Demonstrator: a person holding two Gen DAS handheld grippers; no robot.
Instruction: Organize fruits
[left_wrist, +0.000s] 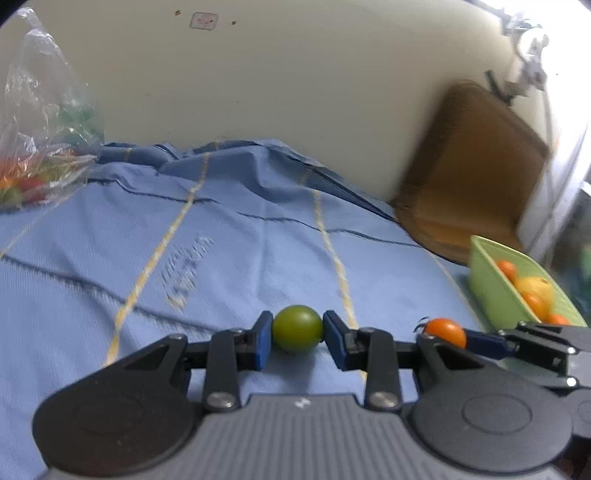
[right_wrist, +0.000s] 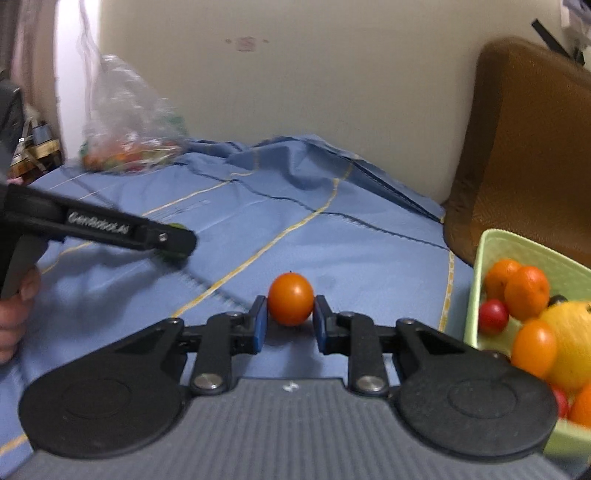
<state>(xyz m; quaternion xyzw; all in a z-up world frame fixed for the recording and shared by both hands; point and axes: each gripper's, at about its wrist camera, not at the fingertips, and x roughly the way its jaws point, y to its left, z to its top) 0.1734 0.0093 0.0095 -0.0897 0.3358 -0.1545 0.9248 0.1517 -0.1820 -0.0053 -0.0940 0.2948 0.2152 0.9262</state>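
A green tomato rests on the blue cloth, and my left gripper is shut on it, both blue pads pressing its sides. An orange tomato lies on the cloth with my right gripper shut on it. In the left wrist view the same orange tomato shows at the right, against one blue finger of the right gripper. In the right wrist view the left gripper reaches in from the left, held by a hand.
A light green bowl with oranges, red tomatoes and a yellow fruit stands at the right edge; it also shows as the bowl. A clear plastic bag of mixed fruit lies far left. A brown cushion leans on the wall behind.
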